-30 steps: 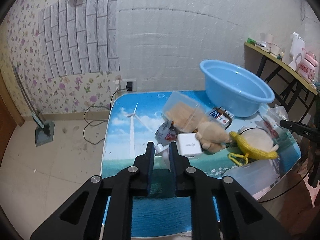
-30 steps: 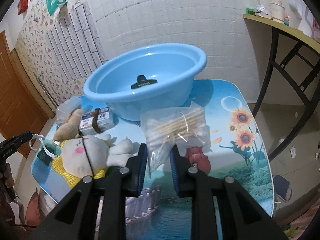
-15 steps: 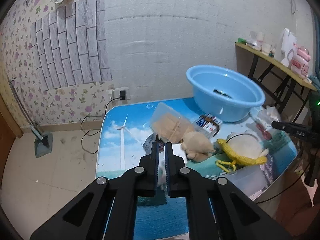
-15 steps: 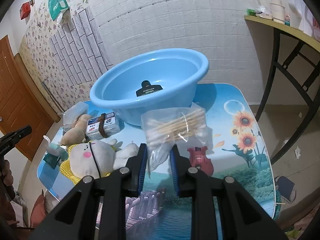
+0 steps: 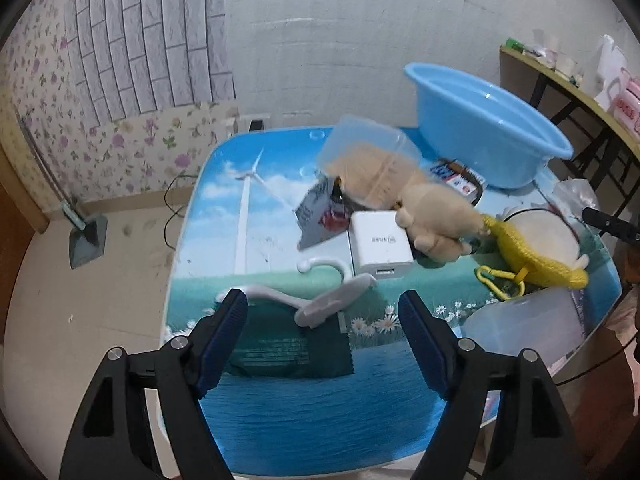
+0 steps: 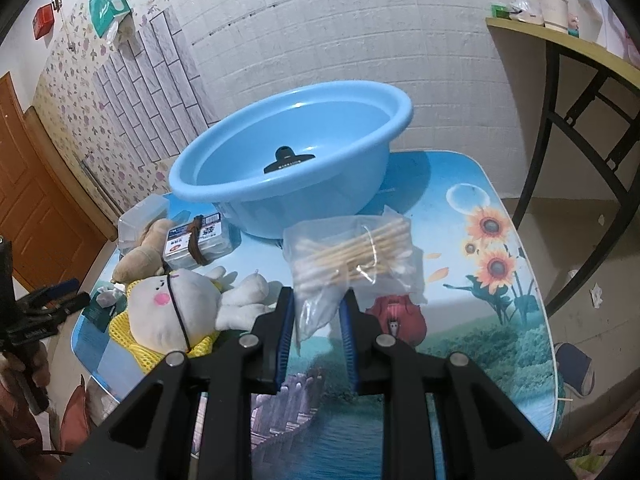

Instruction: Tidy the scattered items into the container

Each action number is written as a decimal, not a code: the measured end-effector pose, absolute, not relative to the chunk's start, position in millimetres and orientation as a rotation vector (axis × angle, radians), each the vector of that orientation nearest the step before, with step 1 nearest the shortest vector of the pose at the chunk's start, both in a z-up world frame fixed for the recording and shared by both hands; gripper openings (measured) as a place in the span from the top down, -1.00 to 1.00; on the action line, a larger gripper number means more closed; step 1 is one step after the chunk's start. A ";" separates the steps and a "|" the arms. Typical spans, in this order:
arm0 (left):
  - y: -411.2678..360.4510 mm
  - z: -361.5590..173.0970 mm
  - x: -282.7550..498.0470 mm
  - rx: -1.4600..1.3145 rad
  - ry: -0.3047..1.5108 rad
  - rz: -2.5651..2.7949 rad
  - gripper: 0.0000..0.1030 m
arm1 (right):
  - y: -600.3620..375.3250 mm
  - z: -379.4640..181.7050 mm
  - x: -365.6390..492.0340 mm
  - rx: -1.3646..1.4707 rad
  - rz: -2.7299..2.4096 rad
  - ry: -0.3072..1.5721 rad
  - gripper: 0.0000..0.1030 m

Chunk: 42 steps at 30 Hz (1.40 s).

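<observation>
Bag of cotton swabs pinched, white hook freed.

Right claw (image 6: 316, 312) clamped on bag of cotton swabs (image 6: 352, 252), just before blue basin (image 6: 292, 152); left claw (image 5: 322, 316) just spread wide, empty, over white hook (image 5: 320, 296) lying on worktop (image 5: 320, 400).
</observation>
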<state>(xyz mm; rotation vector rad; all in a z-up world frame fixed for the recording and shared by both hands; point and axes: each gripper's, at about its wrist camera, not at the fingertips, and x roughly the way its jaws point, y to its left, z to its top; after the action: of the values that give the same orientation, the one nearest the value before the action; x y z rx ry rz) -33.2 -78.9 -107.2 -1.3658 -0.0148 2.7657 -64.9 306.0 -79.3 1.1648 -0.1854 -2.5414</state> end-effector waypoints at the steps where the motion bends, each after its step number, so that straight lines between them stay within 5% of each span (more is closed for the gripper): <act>1: -77.0 -109.6 -34.5 -1.373 -0.012 2.770 -0.51 | 304.9 -79.9 -65.1 1.169 -2.540 -0.180 0.57; 14: -68.1 -130.0 -52.0 -1.397 0.037 2.763 -0.56 | 299.4 -82.5 -67.6 1.207 -2.533 -0.148 0.57; 16: -69.2 -126.4 -49.2 -1.346 0.028 2.778 -0.05 | 299.2 -82.3 -68.0 1.209 -2.535 -0.145 0.57; 19: -69.5 -126.0 -49.4 -1.342 0.048 2.766 0.01 | 298.9 -81.8 -68.1 1.213 -2.536 -0.141 0.57; 21: -71.9 -125.9 -47.6 -1.345 0.072 2.778 0.43 | 299.1 -81.6 -68.2 1.212 -2.537 -0.142 0.57; 23: -77.4 -125.0 -46.5 -1.341 0.031 2.762 0.48 | 299.1 -81.6 -67.8 1.210 -2.540 -0.143 0.57; 42: -86.8 -74.7 -30.3 -1.132 -0.027 2.820 0.50 | 303.7 -68.1 -61.2 1.162 -2.562 -0.155 0.57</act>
<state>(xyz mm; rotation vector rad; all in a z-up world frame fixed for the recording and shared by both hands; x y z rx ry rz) -30.3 -86.8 -74.7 -1.1320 -0.0270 2.8202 -61.2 303.7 -68.1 1.1622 -0.1554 -2.5625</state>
